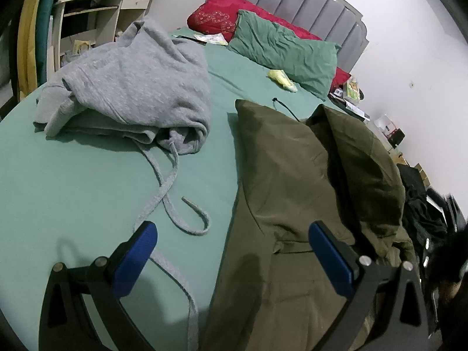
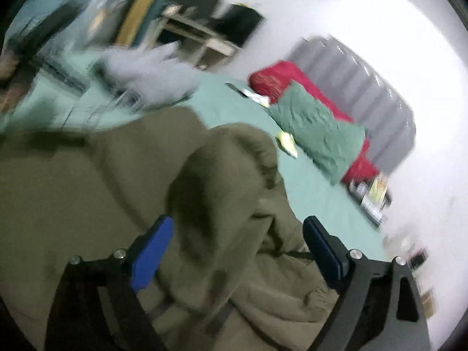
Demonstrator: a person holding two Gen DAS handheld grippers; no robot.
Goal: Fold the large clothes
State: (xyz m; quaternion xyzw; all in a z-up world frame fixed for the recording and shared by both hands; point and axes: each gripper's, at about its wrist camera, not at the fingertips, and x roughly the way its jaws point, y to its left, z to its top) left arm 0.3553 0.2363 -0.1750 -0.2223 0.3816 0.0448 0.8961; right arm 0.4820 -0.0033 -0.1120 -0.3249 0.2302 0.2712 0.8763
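Note:
An olive green jacket [image 1: 292,193] lies on the green bed sheet [image 1: 73,181], right of centre, partly folded with a raised fold along its right side. My left gripper [image 1: 232,231] is open and empty, hovering over the jacket's left edge. A grey hoodie [image 1: 131,82] lies crumpled at the left, its drawstrings [image 1: 172,201] trailing toward me. In the blurred right wrist view the jacket [image 2: 146,175] bulges up in a bunched fold [image 2: 231,169], and my right gripper [image 2: 237,234] is open, its fingers on either side of that fold.
A green pillow [image 1: 286,49] and a red pillow [image 1: 228,14] lean on the grey headboard [image 1: 307,3]. A yellow item [image 1: 282,79] lies by the pillow. A shelf unit [image 1: 96,20] stands at the far left. Dark clutter [image 1: 421,204] lies off the bed's right side.

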